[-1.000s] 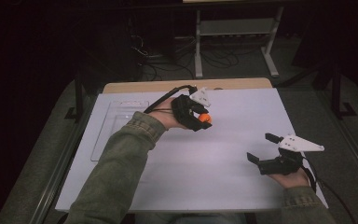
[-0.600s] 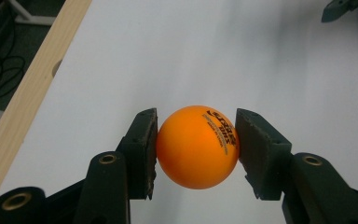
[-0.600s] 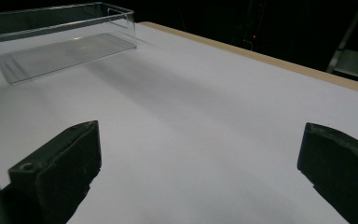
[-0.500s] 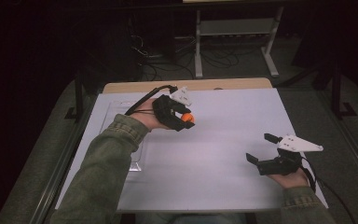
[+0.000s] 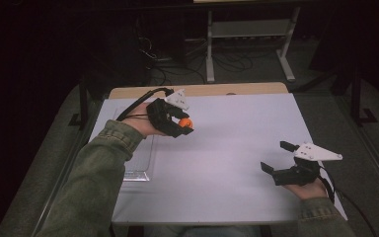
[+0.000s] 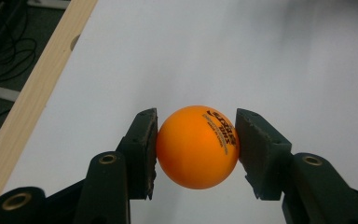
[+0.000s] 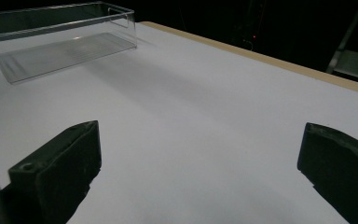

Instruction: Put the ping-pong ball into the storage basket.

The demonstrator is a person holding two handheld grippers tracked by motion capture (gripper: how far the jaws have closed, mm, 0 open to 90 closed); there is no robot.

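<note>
Gripping an orange ball (image 6: 197, 146), my left gripper (image 5: 182, 126) sits at upper left of the high view. My right gripper (image 5: 276, 158), lower right, stands open above the white table (image 5: 237, 128).

The ball (image 6: 197, 146) sat between the two jaws of the left tongs (image 5: 181, 126), above the tabletop (image 5: 237, 148) toward its far left. A clear tray (image 5: 137, 153) lay on the tabletop along its left edge, beneath the left forearm. The right tongs (image 5: 275, 157) stood near the front right corner, well apart from both.

Only a clear bin (image 7: 60, 39) obstructs the table (image 5: 237, 148).
</note>
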